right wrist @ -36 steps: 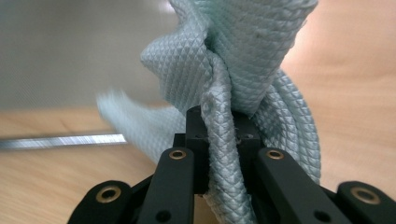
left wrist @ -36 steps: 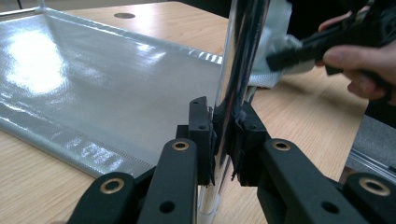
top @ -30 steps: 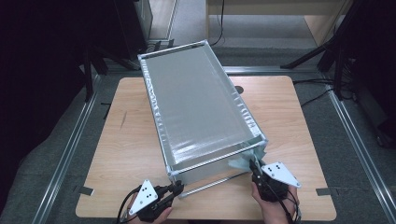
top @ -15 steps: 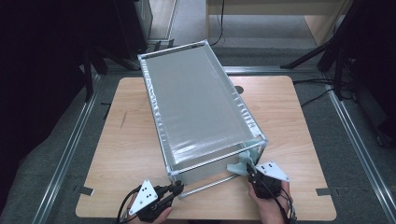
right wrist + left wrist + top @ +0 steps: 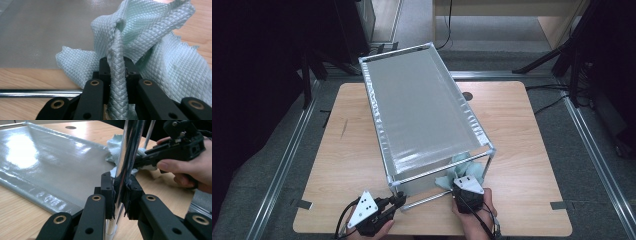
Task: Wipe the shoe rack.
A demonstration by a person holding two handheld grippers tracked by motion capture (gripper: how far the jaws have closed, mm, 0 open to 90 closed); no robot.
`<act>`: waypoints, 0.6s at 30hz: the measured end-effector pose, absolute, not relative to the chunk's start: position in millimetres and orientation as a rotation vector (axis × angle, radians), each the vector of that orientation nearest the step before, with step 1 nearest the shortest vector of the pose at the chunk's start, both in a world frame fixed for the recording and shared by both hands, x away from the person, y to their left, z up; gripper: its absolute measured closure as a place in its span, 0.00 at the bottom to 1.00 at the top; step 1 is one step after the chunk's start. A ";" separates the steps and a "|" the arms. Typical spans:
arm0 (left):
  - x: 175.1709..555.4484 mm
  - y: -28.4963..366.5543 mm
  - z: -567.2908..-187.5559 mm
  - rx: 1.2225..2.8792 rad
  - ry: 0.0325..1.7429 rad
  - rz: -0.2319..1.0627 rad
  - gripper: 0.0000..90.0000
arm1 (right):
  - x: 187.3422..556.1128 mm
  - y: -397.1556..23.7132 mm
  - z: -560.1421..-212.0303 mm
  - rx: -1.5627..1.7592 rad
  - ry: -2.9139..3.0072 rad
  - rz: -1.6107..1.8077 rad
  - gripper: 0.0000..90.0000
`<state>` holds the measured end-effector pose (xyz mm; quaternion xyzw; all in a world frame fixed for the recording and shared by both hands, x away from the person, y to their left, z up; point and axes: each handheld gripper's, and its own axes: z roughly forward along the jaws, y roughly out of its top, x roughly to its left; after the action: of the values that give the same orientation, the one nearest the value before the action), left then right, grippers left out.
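I had the left gripper clenched on the chrome upright post at the near-left corner of the frame rack, low centre-left of the high view; in the left gripper view the jaws pinched that post from both sides. The right gripper was grasping the mint cloth, a twisted fold of it pinched between the jaws in the right gripper view, the rest bunched up above them. The cloth sat lower centre-right of the high view, at the rack's near-right corner, its lower folds resting on the wooden table just beside the grey sheet laid under the rack. My read on handling: the cloth looked soft, light and floppy, waffle-textured so not slippery, it would bunch and drag rather than hold shape; best taken by a gathered fold as here, or by an edge. The rack looked stiff and slick on its chrome tubes, so grip a post low down. Count: one cloth, one rack, one grey sheet below plus one stretched across the rack top, two grippers, one table
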<state>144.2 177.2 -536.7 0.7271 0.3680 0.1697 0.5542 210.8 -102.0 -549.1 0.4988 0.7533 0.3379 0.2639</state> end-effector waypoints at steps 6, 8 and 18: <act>144.7 176.6 -536.5 1.722 0.867 0.404 0.89 | 202.7 -99.4 -542.3 1.315 1.932 0.962 0.90; 144.6 176.4 -536.3 1.723 0.868 0.405 0.89 | 198.0 -96.0 -538.8 1.274 1.889 0.960 0.90; 144.7 176.6 -536.4 1.722 0.869 0.404 0.89 | 192.9 -81.9 -546.7 1.223 1.937 0.931 0.90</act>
<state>144.7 176.6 -536.4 0.7284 0.3675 0.1710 0.5524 192.9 -81.9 -546.7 0.4671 0.7399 0.3556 0.3285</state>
